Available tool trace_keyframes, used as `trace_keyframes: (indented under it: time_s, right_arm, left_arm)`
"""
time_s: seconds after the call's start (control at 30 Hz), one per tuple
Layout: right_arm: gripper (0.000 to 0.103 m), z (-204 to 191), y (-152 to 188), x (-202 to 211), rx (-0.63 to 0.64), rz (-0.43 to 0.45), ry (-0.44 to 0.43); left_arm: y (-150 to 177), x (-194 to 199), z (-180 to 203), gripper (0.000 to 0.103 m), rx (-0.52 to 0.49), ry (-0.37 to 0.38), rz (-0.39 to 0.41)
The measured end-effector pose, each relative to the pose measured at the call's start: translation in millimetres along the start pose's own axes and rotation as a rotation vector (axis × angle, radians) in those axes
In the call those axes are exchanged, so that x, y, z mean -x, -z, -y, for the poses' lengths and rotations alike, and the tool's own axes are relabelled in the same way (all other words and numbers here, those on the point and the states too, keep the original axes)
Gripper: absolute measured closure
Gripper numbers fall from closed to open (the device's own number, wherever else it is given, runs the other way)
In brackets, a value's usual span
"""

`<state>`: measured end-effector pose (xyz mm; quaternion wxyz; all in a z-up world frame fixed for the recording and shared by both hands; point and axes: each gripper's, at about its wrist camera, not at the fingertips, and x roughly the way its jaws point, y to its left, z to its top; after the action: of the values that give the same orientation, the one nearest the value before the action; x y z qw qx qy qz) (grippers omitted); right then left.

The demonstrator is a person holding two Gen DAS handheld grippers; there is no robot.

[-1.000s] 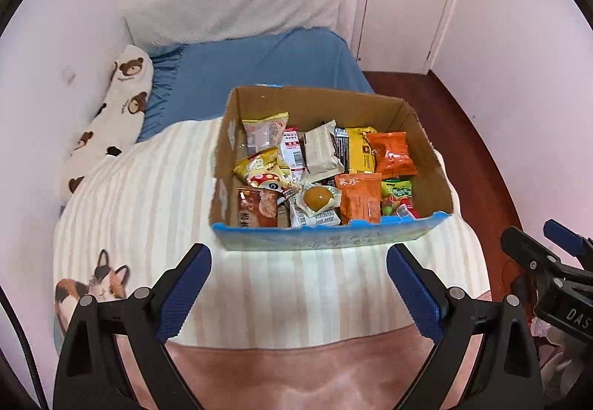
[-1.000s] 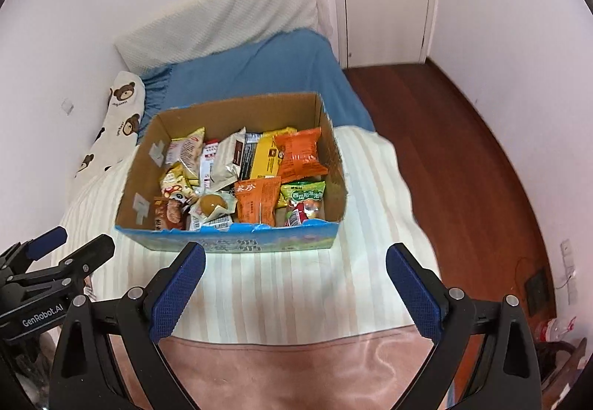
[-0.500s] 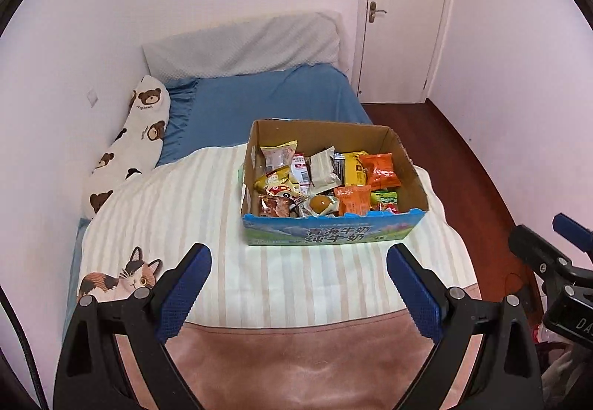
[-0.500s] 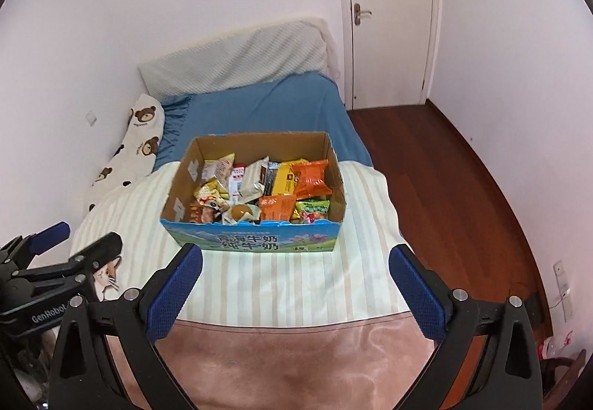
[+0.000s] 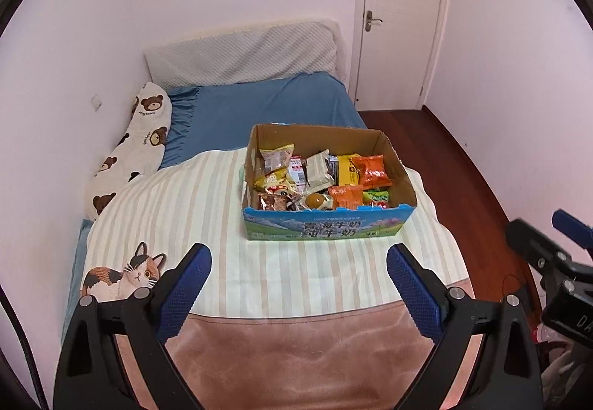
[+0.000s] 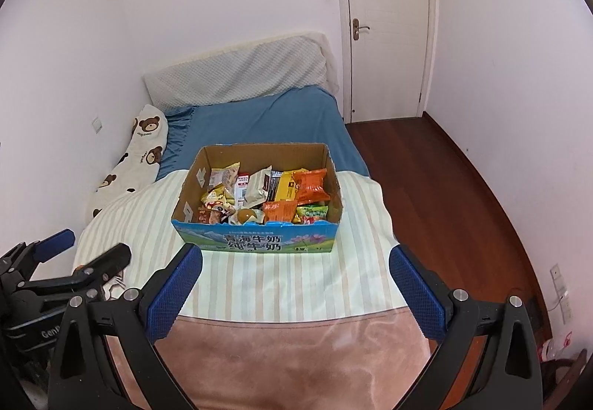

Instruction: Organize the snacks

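A cardboard box [image 5: 328, 225] with a blue printed front stands on the striped blanket and holds several snack packets, among them an orange bag [image 5: 372, 171] and a yellow one [image 5: 348, 169]. The box also shows in the right wrist view [image 6: 255, 241], with the orange bag [image 6: 311, 184] inside. My left gripper [image 5: 298, 280] is open and empty, well back from the box over the near end of the bed. My right gripper [image 6: 294, 278] is open and empty at a like distance. Each gripper shows at the edge of the other's view.
The bed has a striped blanket [image 5: 178, 210], a blue sheet [image 5: 259, 110], a grey pillow [image 5: 241, 54] and a bear-print cushion [image 5: 137, 143] by the left wall. A pink cover [image 5: 296, 354] lies at the near end. Wooden floor [image 6: 444, 195] and a closed door [image 6: 385, 25] are at right.
Both grippers have pulled back and up from the box, so it looks smaller and farther. Both stay open and empty. The box has not moved.
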<state>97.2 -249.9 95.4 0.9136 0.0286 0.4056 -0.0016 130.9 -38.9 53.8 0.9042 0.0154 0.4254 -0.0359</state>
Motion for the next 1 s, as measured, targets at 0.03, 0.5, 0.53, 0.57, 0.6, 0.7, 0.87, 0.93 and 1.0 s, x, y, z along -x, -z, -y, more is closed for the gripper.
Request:
trace_keyframes:
  time_s: [0.03,0.5,0.53,0.57,0.6,0.7,0.87,0.93,1.0]
  right_arm:
    - [0.0,1,1,-1,-0.002,-0.001,0.002]
    - [0.0,14,-7,-55,-0.044,-0.027,0.068]
    - [0.0,15,-8,-59,-0.048,-0.031,0.069]
    - [0.0,16,-9,-63,-0.049,-0.031,0.074]
    - [0.0,16,-11,-68,-0.049,-0.031,0.083]
    - [0.0,18,-16,-80,-0.054,-0.036,0.094]
    - [0.0,19,-25,-98,-0.05,-0.037,0.108]
    - [0.0,18,-29,-104,-0.045,-0.039,0.112]
    - [0.0,16,-32,-109,-0.04,-0.039,0.116]
  left_arm:
    - [-1,0,-1,0.006,0.008,-0.001,0.007]
    - [-11,-42,4,0.001,0.006,-0.028,0.003]
    - [-13,-47,4,0.001,0.006,-0.032,0.003]
    - [-15,-51,4,0.001,0.004,-0.045,0.005]
    - [-16,-55,4,0.001,0.003,-0.053,0.001]
    - [-21,-66,4,0.001,0.007,-0.06,-0.002]
    - [-29,-85,2,0.001,0.012,-0.067,-0.01]
    - [-32,-91,2,0.001,0.011,-0.073,-0.01]
    - [-34,-96,3,0.001,0.011,-0.076,-0.017]
